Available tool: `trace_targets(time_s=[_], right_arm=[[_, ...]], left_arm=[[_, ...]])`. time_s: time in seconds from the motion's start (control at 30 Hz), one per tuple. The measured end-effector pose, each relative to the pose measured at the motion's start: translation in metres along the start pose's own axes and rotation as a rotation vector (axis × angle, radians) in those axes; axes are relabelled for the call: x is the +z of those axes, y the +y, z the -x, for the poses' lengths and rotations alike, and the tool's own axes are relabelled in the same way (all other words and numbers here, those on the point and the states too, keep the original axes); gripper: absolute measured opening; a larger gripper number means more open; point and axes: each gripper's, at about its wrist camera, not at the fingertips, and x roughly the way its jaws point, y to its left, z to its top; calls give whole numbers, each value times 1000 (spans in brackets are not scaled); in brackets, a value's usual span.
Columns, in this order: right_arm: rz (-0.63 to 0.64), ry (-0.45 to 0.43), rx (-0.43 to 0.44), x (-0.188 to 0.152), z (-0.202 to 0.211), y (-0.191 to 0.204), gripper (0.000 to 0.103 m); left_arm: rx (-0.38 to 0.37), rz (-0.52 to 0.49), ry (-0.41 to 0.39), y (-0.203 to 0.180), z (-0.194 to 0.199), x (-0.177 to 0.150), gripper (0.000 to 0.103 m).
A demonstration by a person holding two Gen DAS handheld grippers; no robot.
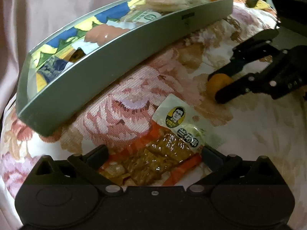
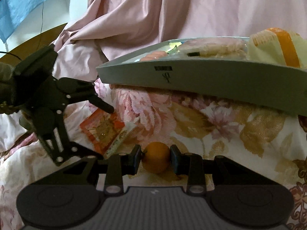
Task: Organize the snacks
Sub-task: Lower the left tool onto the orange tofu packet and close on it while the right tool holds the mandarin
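So the tray (image 2: 191, 76) full of snacks sits on the bed (image 2: 220, 134), back near the bedding. In front of it lie a snack packet (image 1: 172, 145) and, to its right, a small round fruit (image 2: 156, 159).

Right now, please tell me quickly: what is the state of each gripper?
Left gripper: open, its fingers either side of the snack packet, not pressing it.
Right gripper: closed on the small orange.
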Motion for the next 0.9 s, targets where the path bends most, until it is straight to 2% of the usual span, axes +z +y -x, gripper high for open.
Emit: trace_targets(time_s=[0.33,0.47,0.53,0.6,0.8,0.9], right_arm=[[46,11,-16,1,1,10,38],[71,-2,-27,2,6,14,39],[81,-13,-33,1,8,17,39],[87,-15,-35,0,9,18,39],[142,14,-51,-5,8,31,39],[144,42,-50,-7,3,33,39]], left_arm=[[-30,385,75,-4,8,-7,102],[-75,508,66,-13,18,-18,102],[-95,536,69,-17,21,-20,102],[-91,498,88,-25,25,-22,102],[-66,244,146,-43,23,-24,102],[-53,171,132,-45,18,-26,103]])
